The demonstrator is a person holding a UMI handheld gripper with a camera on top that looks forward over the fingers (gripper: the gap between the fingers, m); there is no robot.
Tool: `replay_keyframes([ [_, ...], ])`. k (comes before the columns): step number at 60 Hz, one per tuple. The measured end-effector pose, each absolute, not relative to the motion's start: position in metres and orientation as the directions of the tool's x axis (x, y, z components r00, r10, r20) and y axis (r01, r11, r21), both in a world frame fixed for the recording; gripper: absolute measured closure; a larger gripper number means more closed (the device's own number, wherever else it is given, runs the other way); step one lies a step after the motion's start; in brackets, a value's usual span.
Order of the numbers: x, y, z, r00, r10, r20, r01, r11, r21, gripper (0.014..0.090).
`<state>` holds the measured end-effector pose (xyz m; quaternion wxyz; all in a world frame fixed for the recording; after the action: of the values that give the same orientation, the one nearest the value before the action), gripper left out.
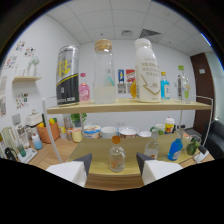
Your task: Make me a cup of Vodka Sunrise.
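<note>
My gripper (113, 165) is open, its two white fingers (75, 170) apart and pressing on nothing. Just ahead of them, in line with the gap, a small bottle of orange liquid (116, 155) with an orange cap stands on the wooden table (95, 145). Above it, on a wooden shelf (130, 106), stand a black and silver can (67, 75), a clear glass bottle with a cork lid (104, 72) and a white bottle with a label (147, 71). A small clear bottle (152, 148) and a blue bottle (175, 148) stand on the table to the right.
Behind the shelf's tall bottles are a pink bottle (84, 91), a blue bottle (164, 86) and a clear one (183, 86). Under the shelf sit white bowls (109, 132), cups and an orange pot (48, 132). Shelf legs (52, 132) rise at both sides.
</note>
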<state>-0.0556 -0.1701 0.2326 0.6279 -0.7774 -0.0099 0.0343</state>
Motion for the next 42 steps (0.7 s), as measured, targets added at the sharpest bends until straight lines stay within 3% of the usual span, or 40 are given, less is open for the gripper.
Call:
replay_keyframes([
  [3, -0.057, -0.154, 0.227, 0.998, 0.047, -0.035, -0.024, -0.216, -0.976, 0.0245],
  [10, -0.056, -0.126, 0.203, 1.000, 0.027, -0.002, 0.006, -0.280, -0.960, 0.0398],
  [20, -0.050, -0.111, 0.187, 1.000, 0.010, 0.019, 0.021, -0.320, -0.947, 0.0675],
  [31, -0.050, -0.116, 0.189, 1.000, 0.027, 0.015, 0.023, -0.335, -0.942, 0.0686],
  [42, -0.056, -0.146, 0.222, 0.997, 0.074, 0.003, 0.024, -0.279, -0.960, 0.0690],
])
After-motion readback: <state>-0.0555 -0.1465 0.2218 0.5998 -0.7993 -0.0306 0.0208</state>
